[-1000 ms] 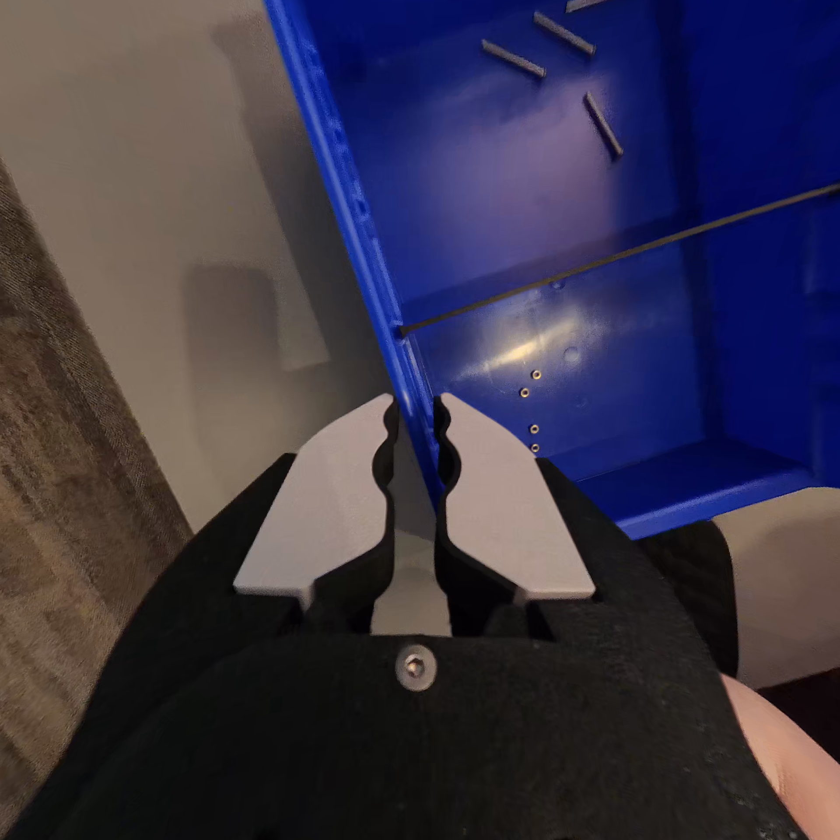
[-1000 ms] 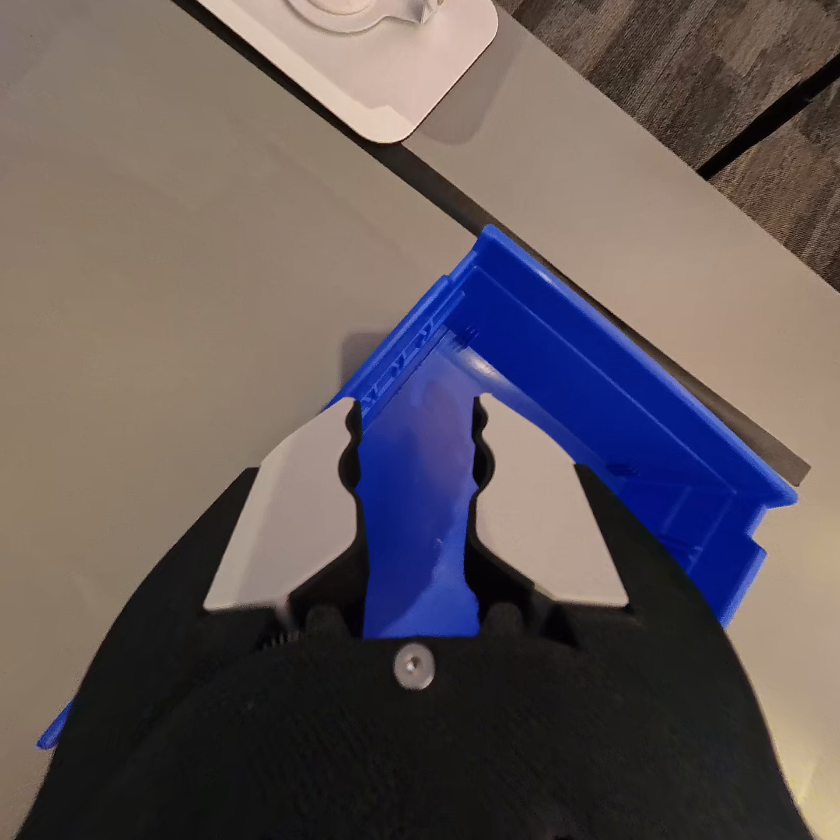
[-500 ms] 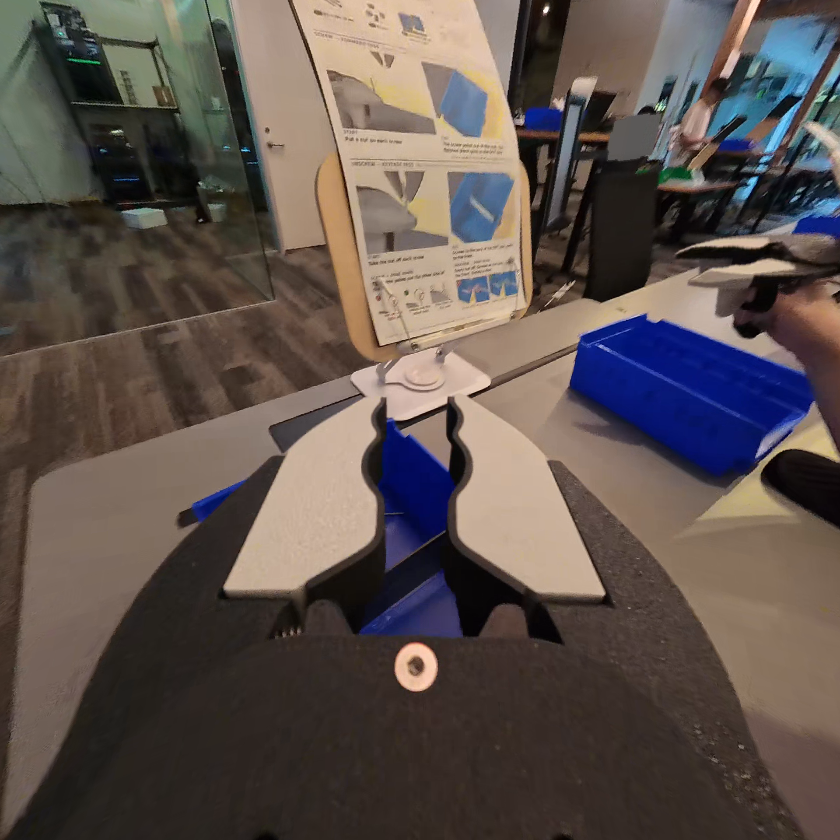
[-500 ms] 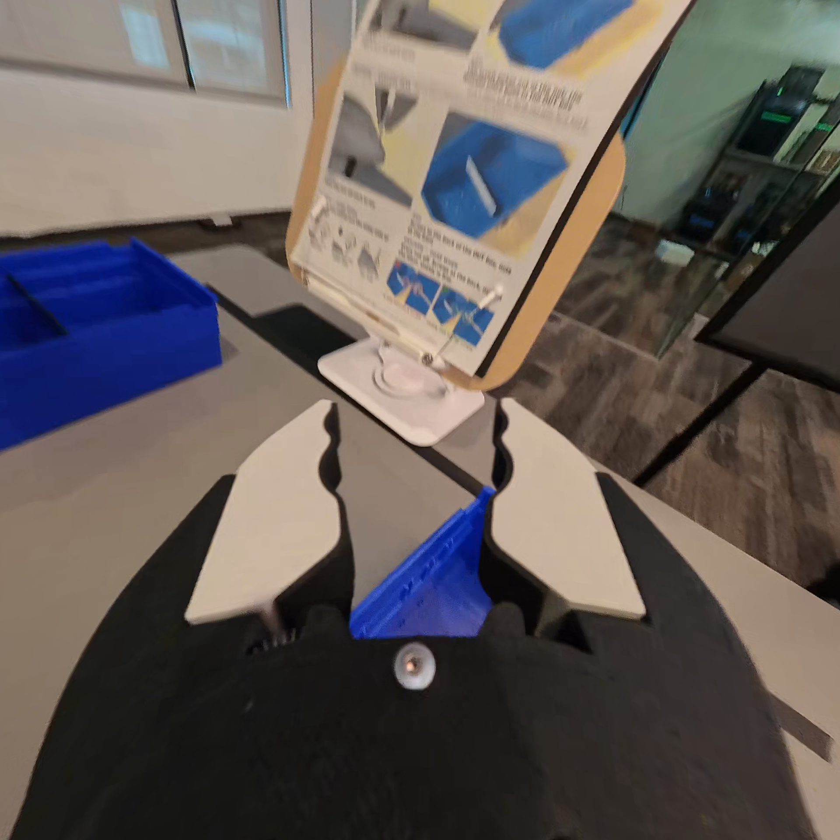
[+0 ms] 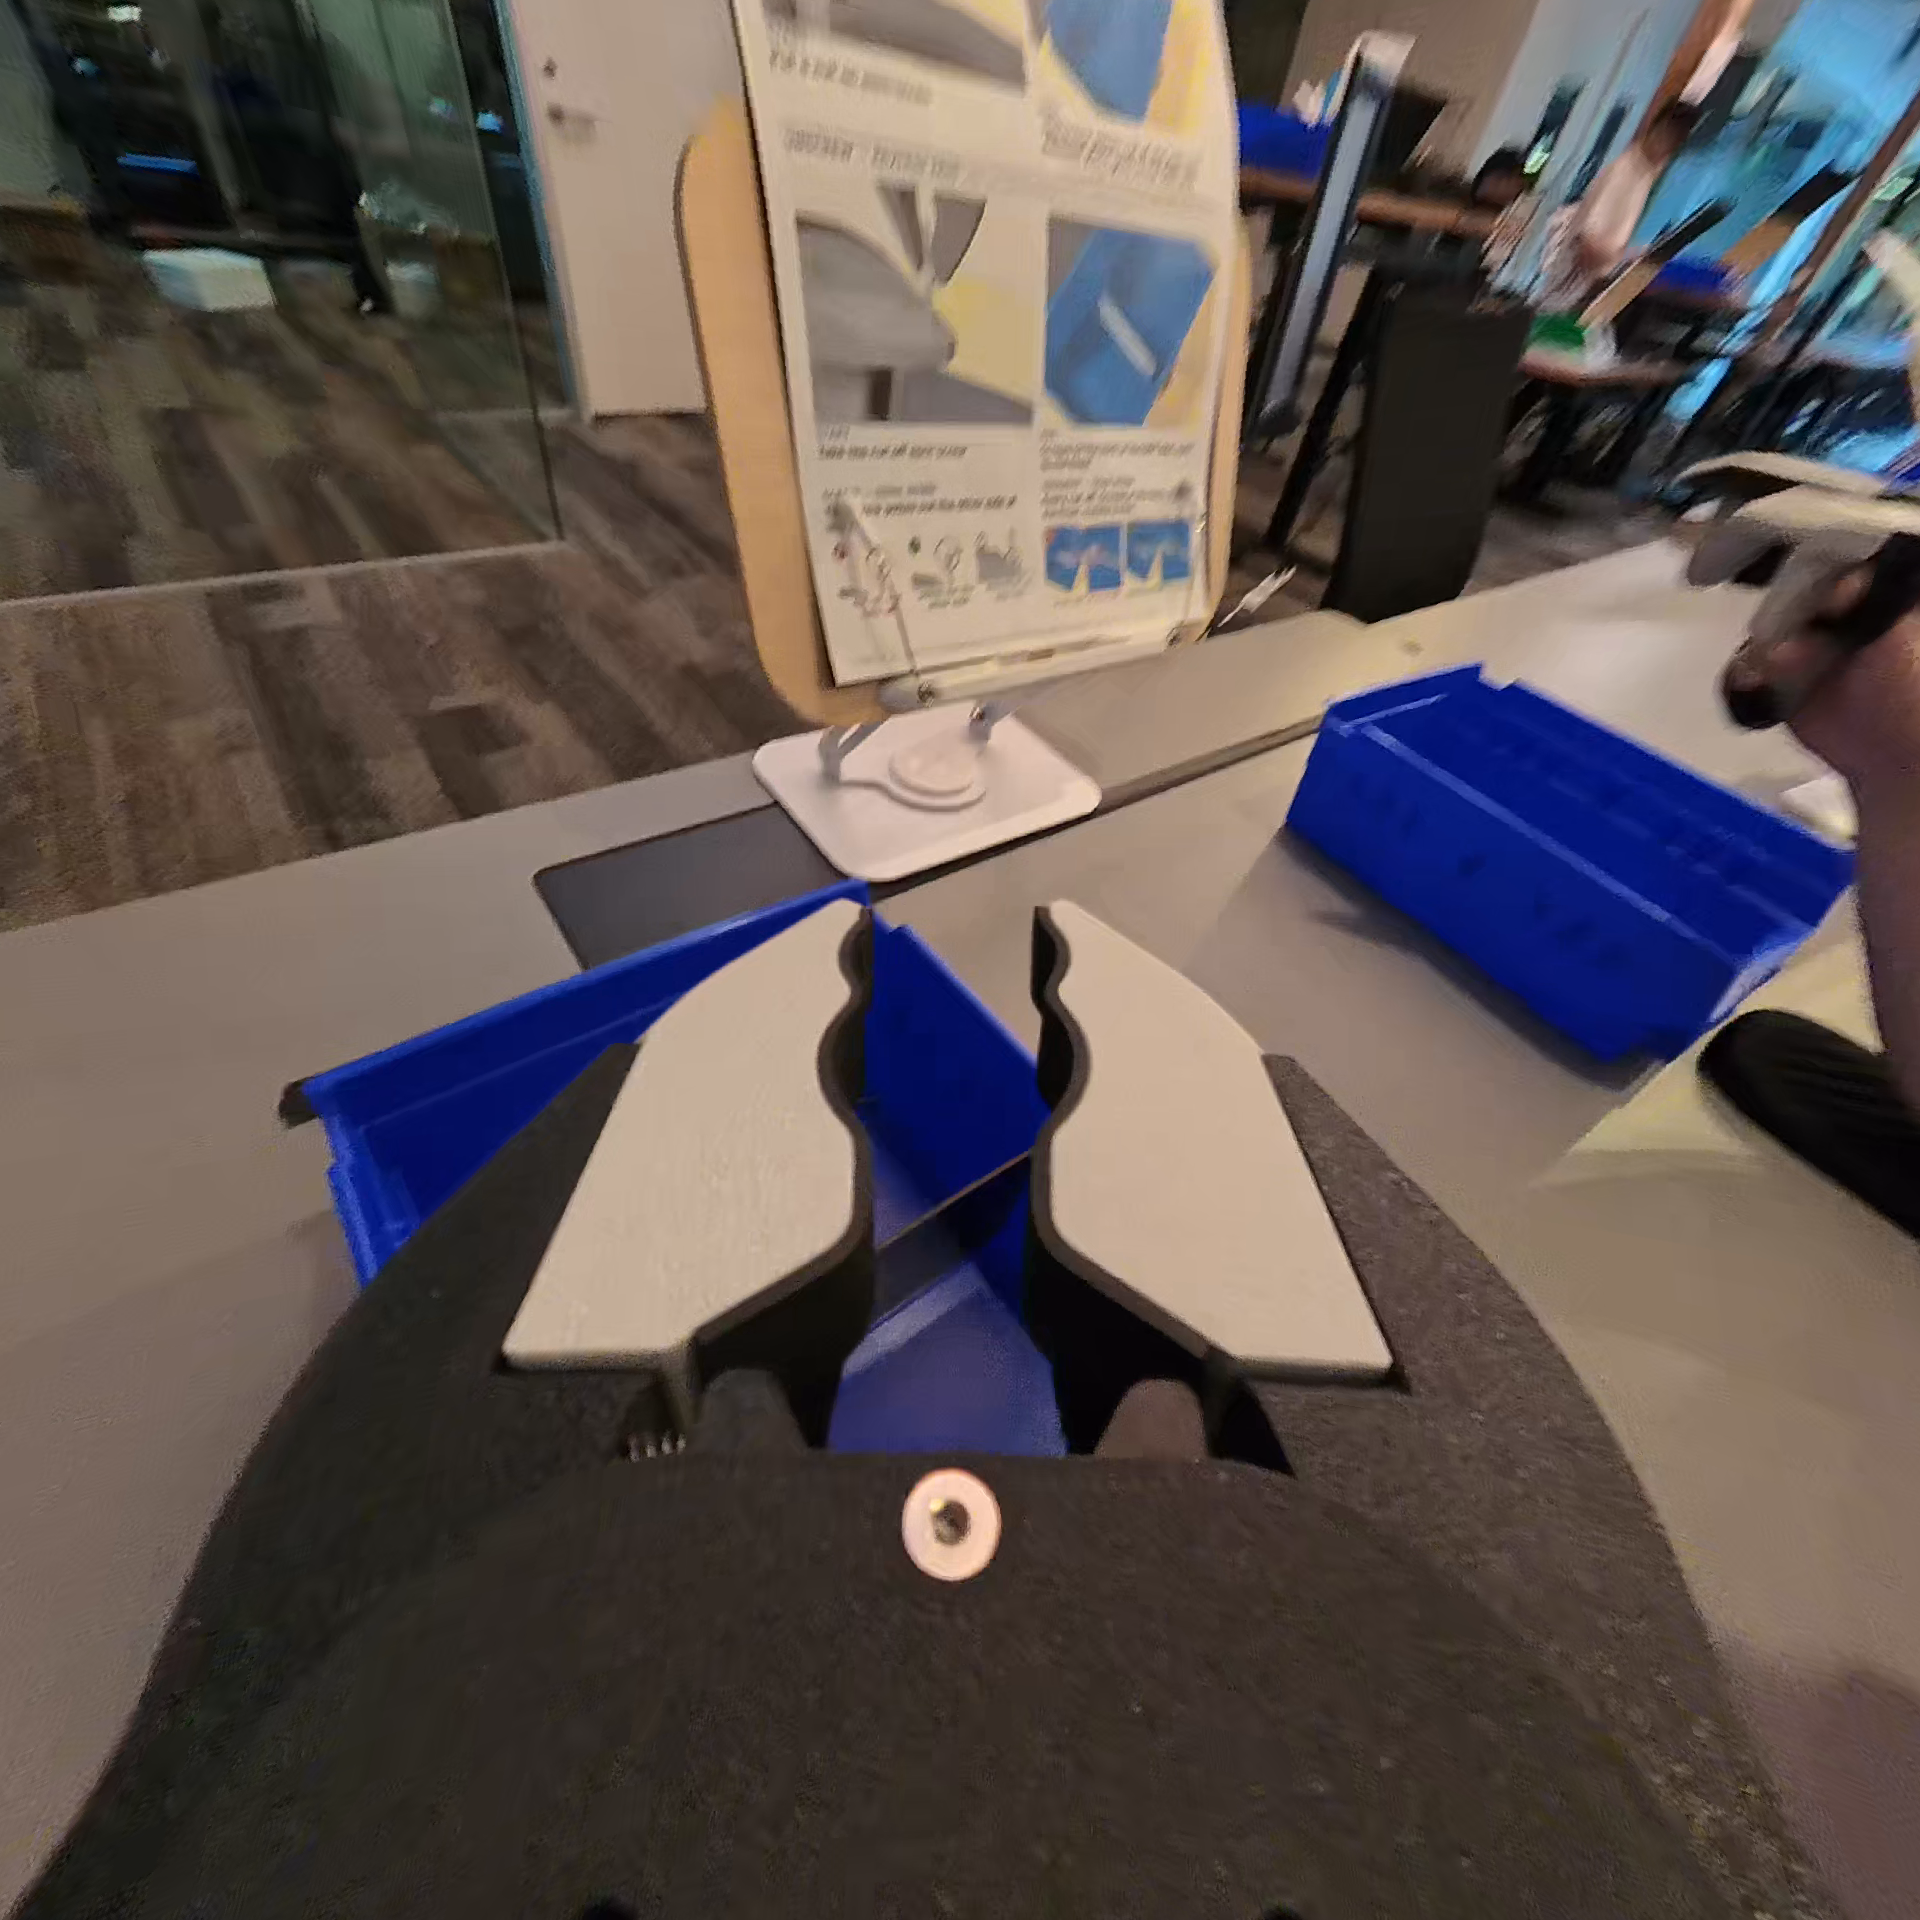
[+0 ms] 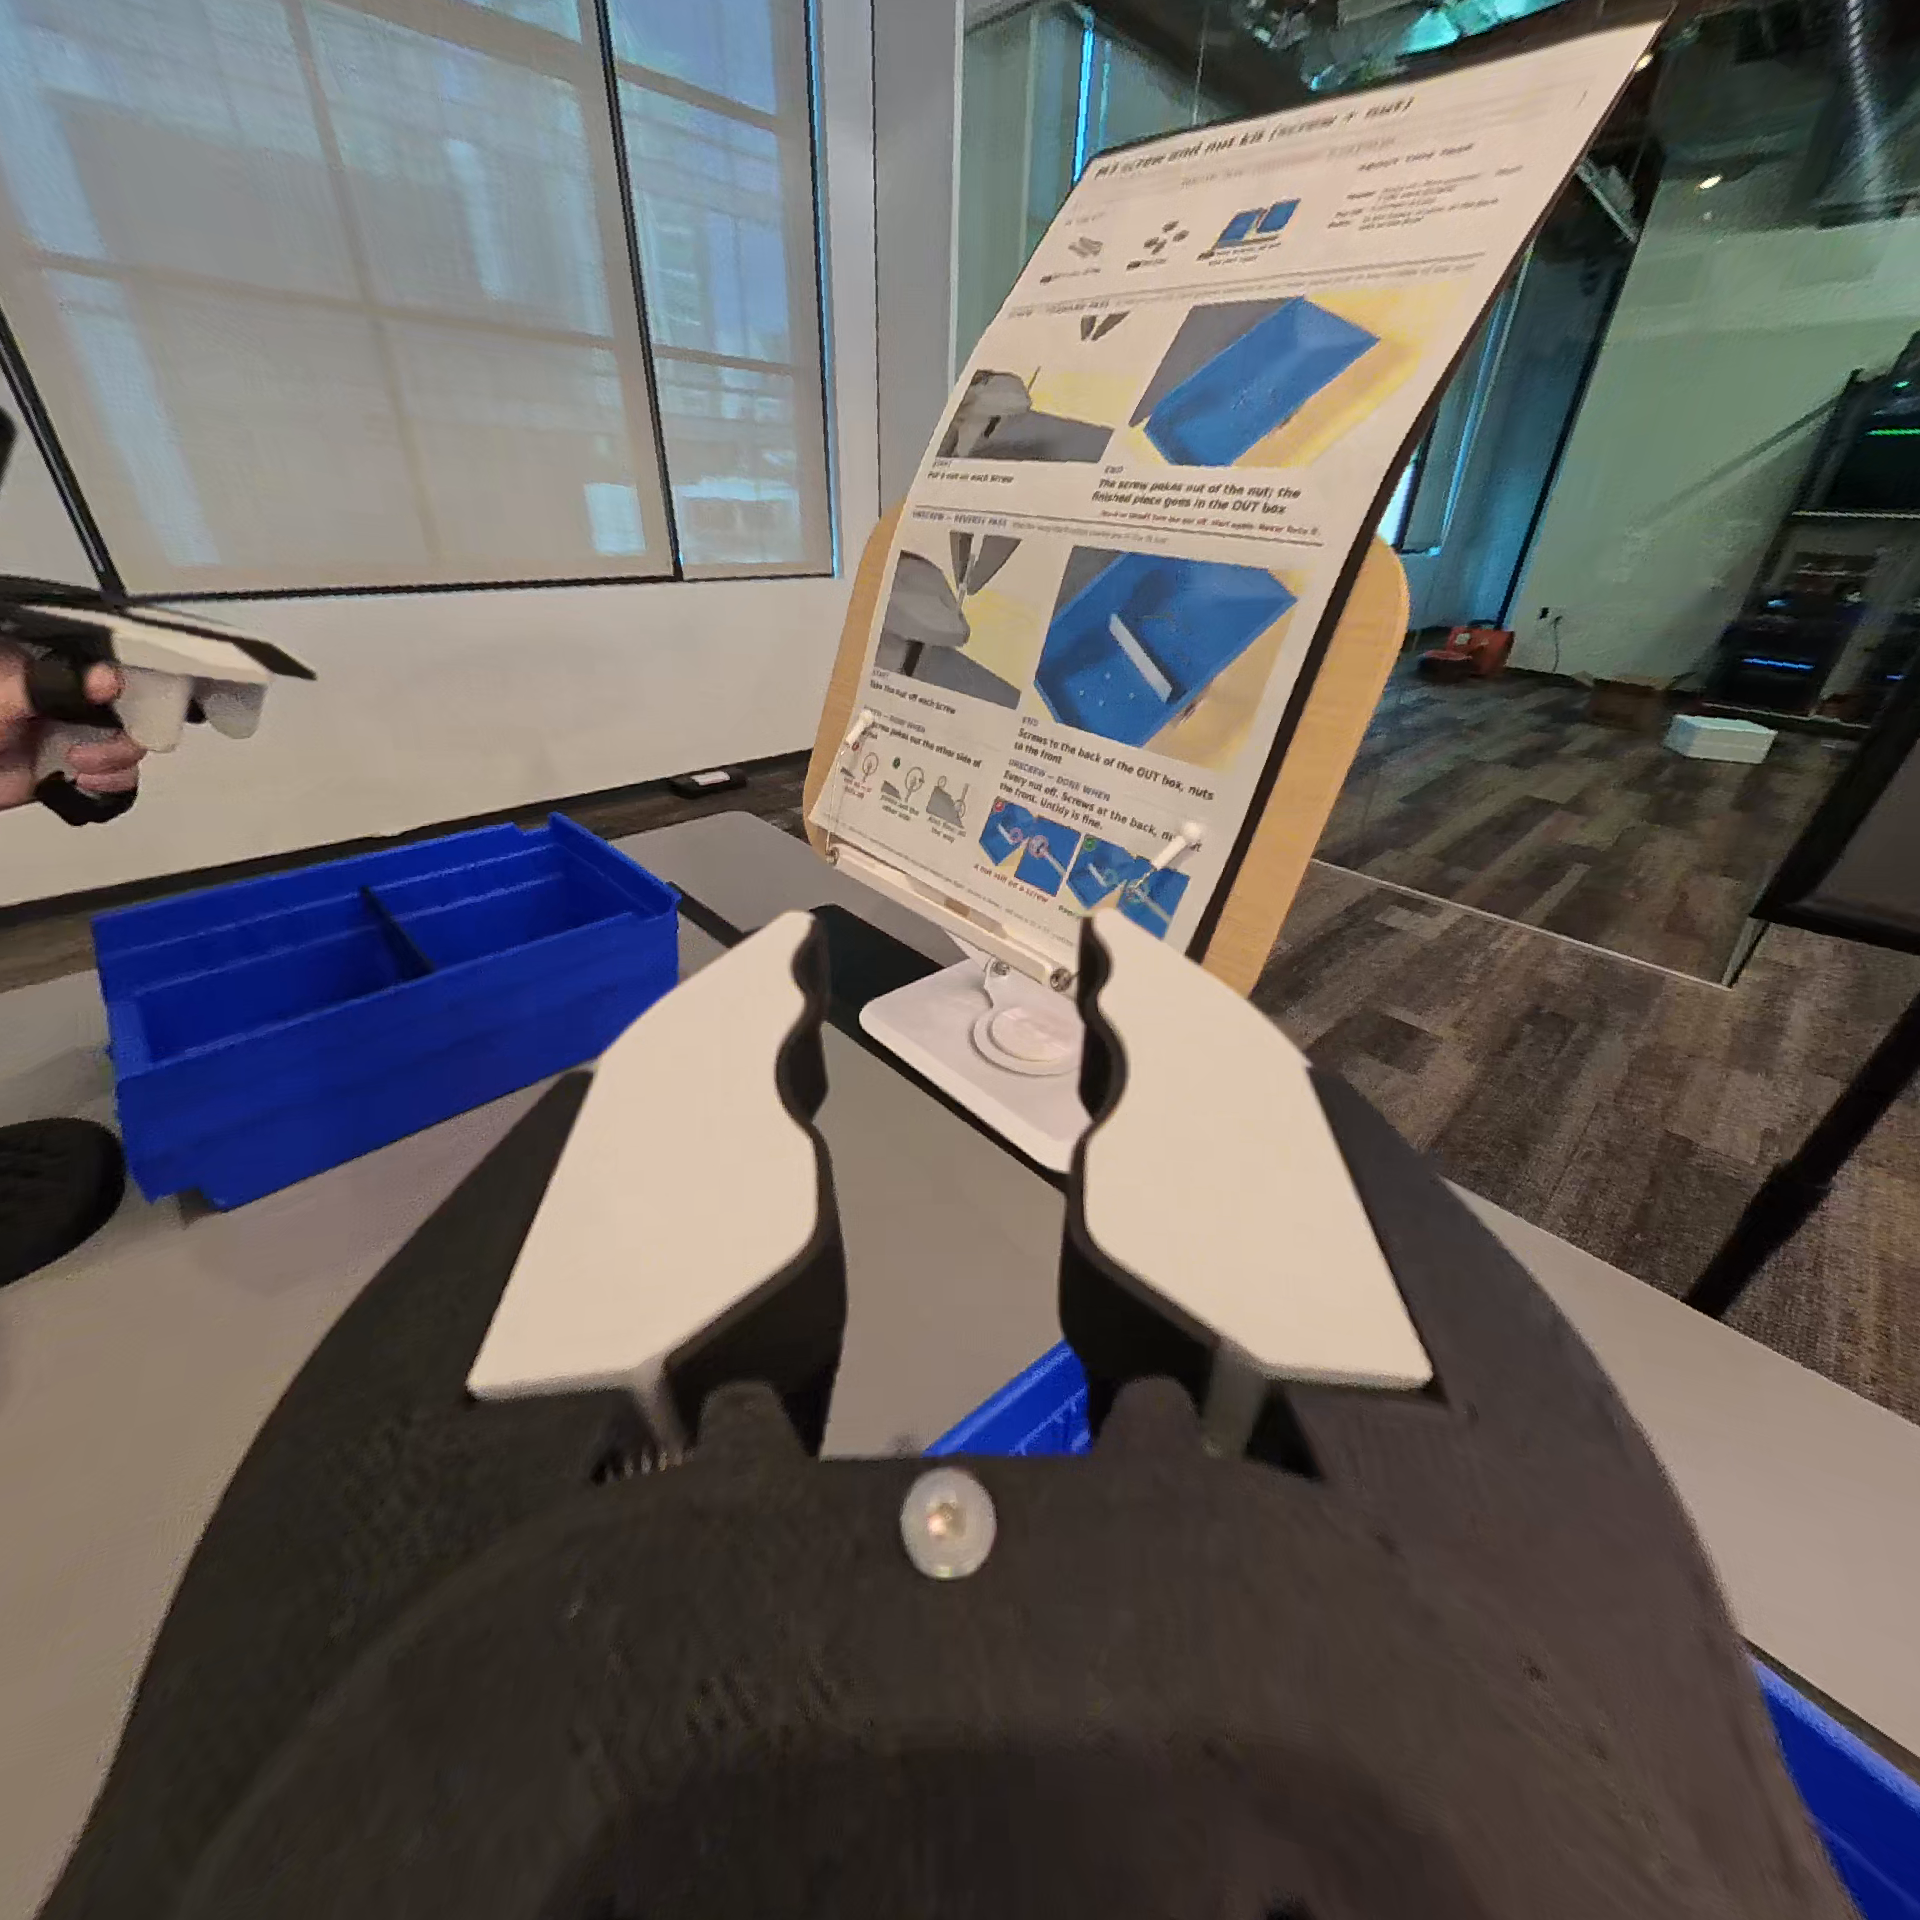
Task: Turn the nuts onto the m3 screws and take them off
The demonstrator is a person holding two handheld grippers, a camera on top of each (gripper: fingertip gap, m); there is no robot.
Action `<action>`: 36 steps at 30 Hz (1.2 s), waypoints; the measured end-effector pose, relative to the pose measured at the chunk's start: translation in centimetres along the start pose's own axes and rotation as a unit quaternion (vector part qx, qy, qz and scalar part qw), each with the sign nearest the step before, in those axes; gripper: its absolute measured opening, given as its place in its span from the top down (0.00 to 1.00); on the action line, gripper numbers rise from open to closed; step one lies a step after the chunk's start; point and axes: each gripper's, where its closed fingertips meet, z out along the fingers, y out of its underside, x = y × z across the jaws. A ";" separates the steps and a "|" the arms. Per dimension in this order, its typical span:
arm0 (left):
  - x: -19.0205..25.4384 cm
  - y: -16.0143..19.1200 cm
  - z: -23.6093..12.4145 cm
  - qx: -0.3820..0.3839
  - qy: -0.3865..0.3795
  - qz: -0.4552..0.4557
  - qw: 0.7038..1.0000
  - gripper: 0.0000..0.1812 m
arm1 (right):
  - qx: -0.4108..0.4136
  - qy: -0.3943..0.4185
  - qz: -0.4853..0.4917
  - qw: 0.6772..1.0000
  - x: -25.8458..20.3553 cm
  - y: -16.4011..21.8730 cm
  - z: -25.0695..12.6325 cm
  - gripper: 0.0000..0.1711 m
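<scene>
Above a grey table (image 5: 156, 1039), the left gripper (image 5: 948, 914) and right gripper (image 6: 945, 925) hang apart-jawed and empty. No screws or nuts show; presumably inside the near blue bin (image 5: 457, 1081). Lower both, tilting down to see them first.

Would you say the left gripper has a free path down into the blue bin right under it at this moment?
Probably yes. The left gripper is open and empty above the blue bin, whose top is uncovered; only a thin dark divider crosses inside.
</scene>
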 end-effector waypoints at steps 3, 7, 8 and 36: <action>-0.7 1.7 0.6 -0.056 -0.026 0.008 0.998 0.90 | -0.001 -0.005 -0.002 1.000 0.2 -0.2 -0.6 0.83; -1.3 3.5 1.0 -0.109 -0.037 -0.003 0.993 0.96 | 0.009 -0.026 0.001 1.000 -0.2 -0.9 -1.2 0.98; -1.6 3.7 1.1 -0.113 -0.040 -0.005 0.993 0.99 | 0.009 -0.027 -0.002 1.000 -0.3 -1.0 -1.4 1.00; -4.0 22.7 -1.0 -0.564 -0.034 0.128 0.815 0.90 | -0.092 -0.036 -0.033 0.995 0.0 3.1 0.6 0.94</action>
